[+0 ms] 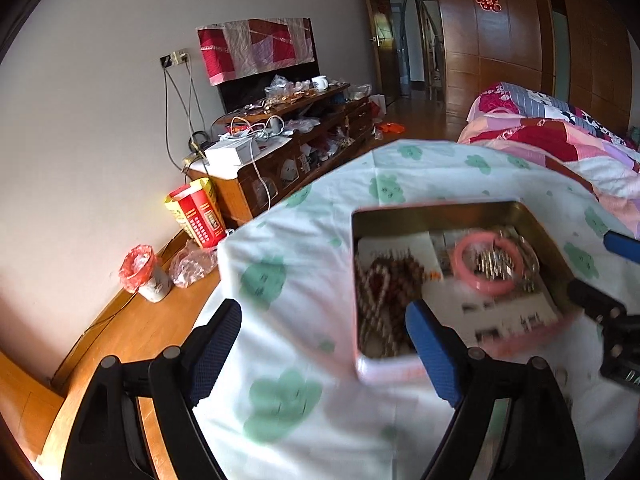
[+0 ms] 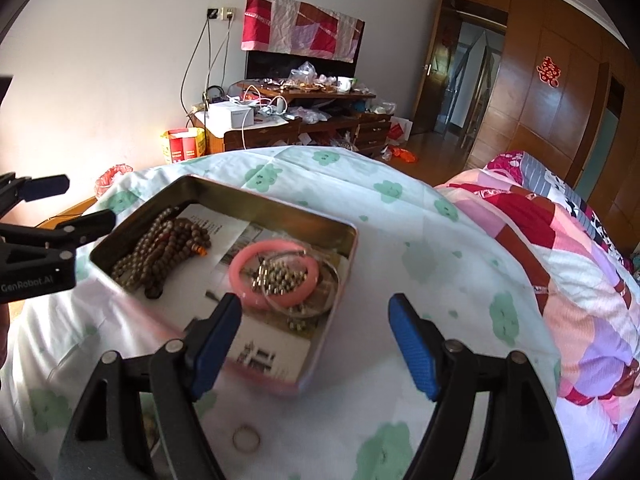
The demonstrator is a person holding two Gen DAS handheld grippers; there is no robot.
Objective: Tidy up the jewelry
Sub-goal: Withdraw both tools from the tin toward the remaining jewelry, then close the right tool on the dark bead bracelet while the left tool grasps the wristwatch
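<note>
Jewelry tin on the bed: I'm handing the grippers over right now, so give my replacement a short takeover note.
Left gripper: open, empty, at the tin's near-left corner.
Right gripper: open, empty, over the tin's near-right corner.
Tin: lidless, on the green-flowered sheet.
Done: brown bead strand, pink bangle and small metal pieces inside it lie in the tin.
Left: a thin ring lies on the sheet in front of the tin. It probably goes in next.

left gripper [image 1: 323, 354]: black frame, blue ribbed pads | right gripper [image 2: 315, 346]: same, silver pivot pins, white "GenRobot.AI" lettering
</note>
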